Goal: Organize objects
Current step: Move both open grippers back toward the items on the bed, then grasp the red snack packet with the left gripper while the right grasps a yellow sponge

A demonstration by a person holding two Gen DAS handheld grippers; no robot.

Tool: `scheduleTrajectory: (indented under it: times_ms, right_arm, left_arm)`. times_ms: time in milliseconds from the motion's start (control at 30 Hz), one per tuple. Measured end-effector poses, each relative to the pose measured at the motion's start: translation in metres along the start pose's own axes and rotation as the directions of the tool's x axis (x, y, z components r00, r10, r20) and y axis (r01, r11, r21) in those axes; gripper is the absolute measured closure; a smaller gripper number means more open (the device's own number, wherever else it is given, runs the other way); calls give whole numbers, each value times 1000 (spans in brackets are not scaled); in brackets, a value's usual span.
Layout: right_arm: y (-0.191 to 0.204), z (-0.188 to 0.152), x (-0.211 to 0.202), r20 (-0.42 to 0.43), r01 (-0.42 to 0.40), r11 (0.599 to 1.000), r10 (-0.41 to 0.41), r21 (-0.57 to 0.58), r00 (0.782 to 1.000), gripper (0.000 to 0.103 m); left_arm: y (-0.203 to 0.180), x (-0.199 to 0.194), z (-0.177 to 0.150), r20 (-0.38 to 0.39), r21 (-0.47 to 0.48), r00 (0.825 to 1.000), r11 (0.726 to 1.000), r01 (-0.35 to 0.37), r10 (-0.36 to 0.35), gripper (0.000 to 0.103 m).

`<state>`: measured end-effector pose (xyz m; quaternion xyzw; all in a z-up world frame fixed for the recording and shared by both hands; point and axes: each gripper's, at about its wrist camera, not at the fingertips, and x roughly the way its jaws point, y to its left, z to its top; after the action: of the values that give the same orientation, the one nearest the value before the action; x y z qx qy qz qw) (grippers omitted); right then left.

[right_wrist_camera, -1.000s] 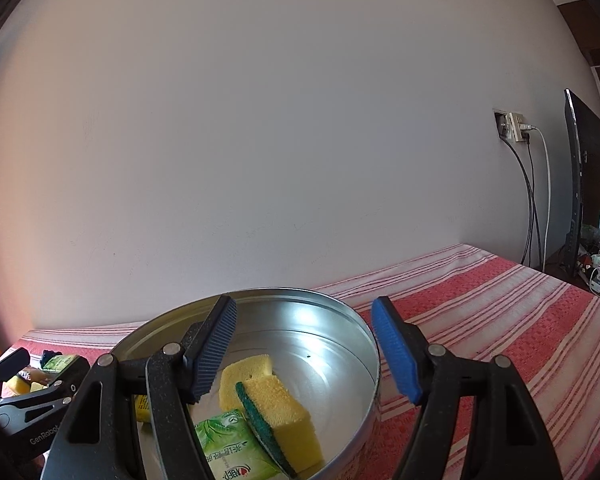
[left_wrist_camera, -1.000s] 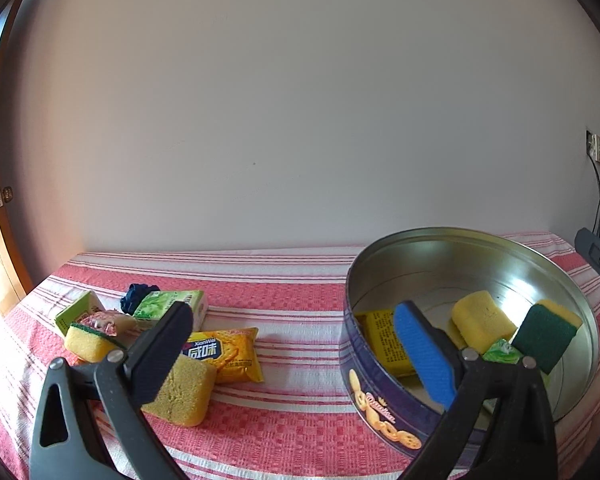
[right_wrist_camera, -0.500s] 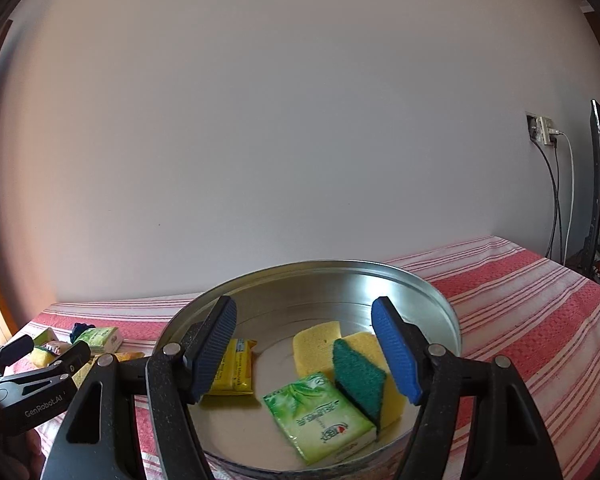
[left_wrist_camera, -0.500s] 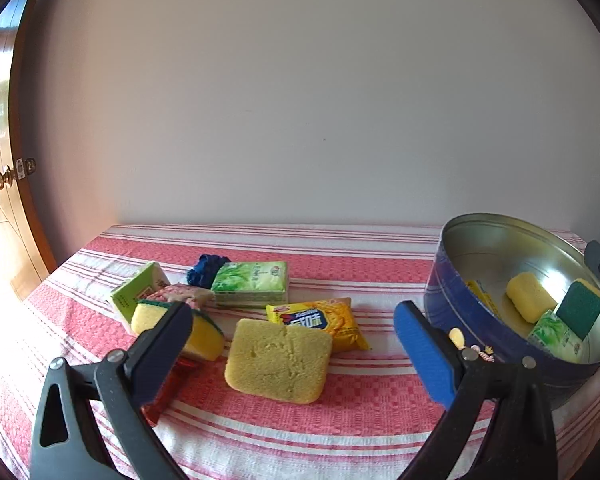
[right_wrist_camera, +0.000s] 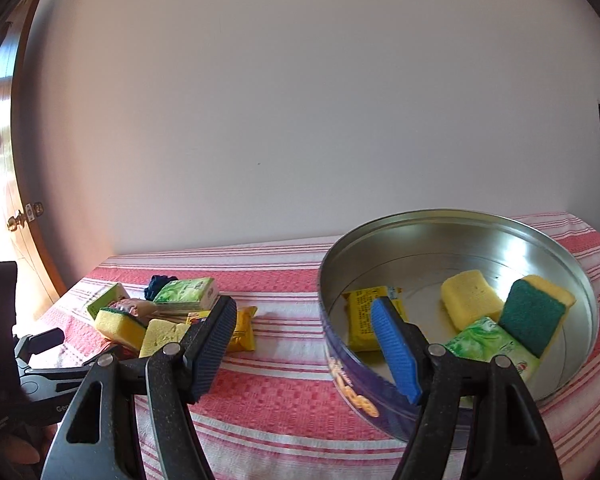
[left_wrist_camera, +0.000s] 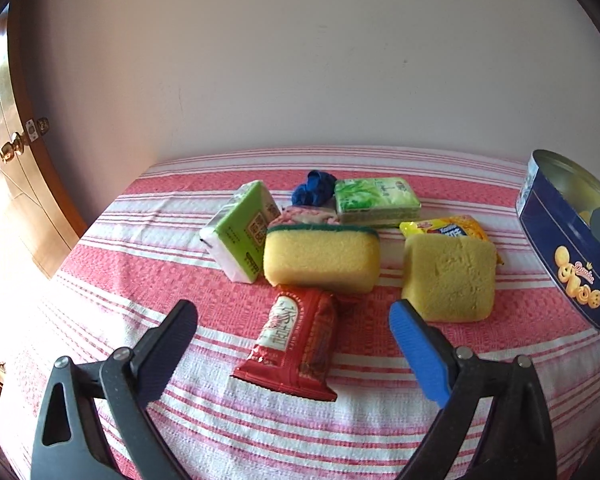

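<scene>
Loose objects lie in a cluster near the table's [left_wrist_camera: 148,432] back left corner, on a red-and-white striped cloth. Nearest the table's front edge is a red snack packet [left_wrist_camera: 296,340] with white lettering, lying flat with its sealed end toward the camera. Just behind it, touching, sits a yellow sponge with a green scouring edge [left_wrist_camera: 322,258], and to its right a plain yellow sponge [left_wrist_camera: 450,278] rests partly on a yellow biscuit packet [left_wrist_camera: 446,230]. A green-and-white tissue pack [left_wrist_camera: 240,232] leans at the cluster's left, a second green tissue pack [left_wrist_camera: 376,200] lies toward the back edge, and a small blue bundle [left_wrist_camera: 314,192] sits between them; a pinkish wrapper beside it is too hidden to identify.

To the right stands a round blue cookie tin [right_wrist_camera: 336,276], lid off, bare metal inside. It holds a yellow packet [right_wrist_camera: 362,312], a yellow sponge [right_wrist_camera: 470,294], a green-faced scouring sponge [right_wrist_camera: 534,316] leaning on the wall, and a green tissue pack [right_wrist_camera: 488,342].

The left gripper [left_wrist_camera: 292,334] hangs over the red packet with its jaws spread wide, gripping nothing. The right gripper [right_wrist_camera: 304,334] is likewise parted and empty, at the tin's near left rim.
</scene>
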<state>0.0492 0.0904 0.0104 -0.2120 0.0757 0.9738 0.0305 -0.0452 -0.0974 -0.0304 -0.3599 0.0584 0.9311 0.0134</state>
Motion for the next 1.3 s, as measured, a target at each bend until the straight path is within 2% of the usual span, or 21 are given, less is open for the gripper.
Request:
scheduleTrajectory:
  times_ms: [100,200,300,333,467,500,567,600,667,700,833,900,967,1033,1067,1200,1300]
  right_arm:
    - [20,-4,11,-51,-48,999,47,-19,998,31]
    - [33,-8,19,-105,-90,996,88,-9,991,31]
    - [43,-12,30,-154,-123,992,123,13,980,31]
    - [46,-12,32,-167,-134,991,135,17,977,31]
    - [63,-15,49,-227,-147,989,147,16,963,31]
    - [66,-17,54,-248,-141,990,141,16,958,31]
    - [72,-19,63,-289,-136,990,138,26,947,31]
    - [73,-20,68,-307,-136,990,141,35,941,31]
    - [74,-22,75,-330,-143,988,156,64,931,31]
    - [75,-23,78,-341,-141,987,158,72,927,31]
    - [79,-28,93,-393,-142,985,170,100,903,31]
    - [80,-28,95,-392,-140,985,170,106,904,31]
    - [83,-28,96,-396,-157,982,185,104,899,37]
    - [86,-29,98,-402,-201,974,226,104,887,56]
    - [87,-29,96,-397,-204,974,227,100,889,57]
    - [89,-27,85,-344,-270,958,286,96,894,73]
    - [90,-23,68,-272,-300,953,302,50,914,74]
  left_arm:
    - [5,12,0,-44,14,999,1000,-5,6,5]
    - [13,26,-1,-112,-17,993,999,41,-43,5]
    - [21,42,-4,-187,-66,978,995,78,-89,6]
    - [23,43,-5,-187,-82,976,992,94,-108,5]
    - [24,44,-5,-186,-80,977,993,90,-104,8]
    - [24,43,-5,-180,-79,978,992,93,-106,11]
    - [26,44,-4,-162,-66,980,992,108,-117,33]
    - [26,43,-4,-155,-57,980,992,115,-122,39]
    - [29,41,-1,-148,-55,980,991,125,-132,57]
    - [31,41,-2,-144,-61,981,990,126,-133,61]
    - [45,38,-4,-127,-127,976,979,162,-178,65]
    - [54,38,-6,-115,-172,974,970,173,-194,65]
    - [63,37,-8,-104,-212,975,962,170,-195,65]
    - [70,34,-9,-83,-241,979,957,159,-184,65]
    - [73,31,-10,-67,-253,982,955,153,-175,65]
    - [85,20,-14,-13,-304,991,945,125,-135,65]
    - [91,14,-16,18,-337,995,936,99,-98,65]
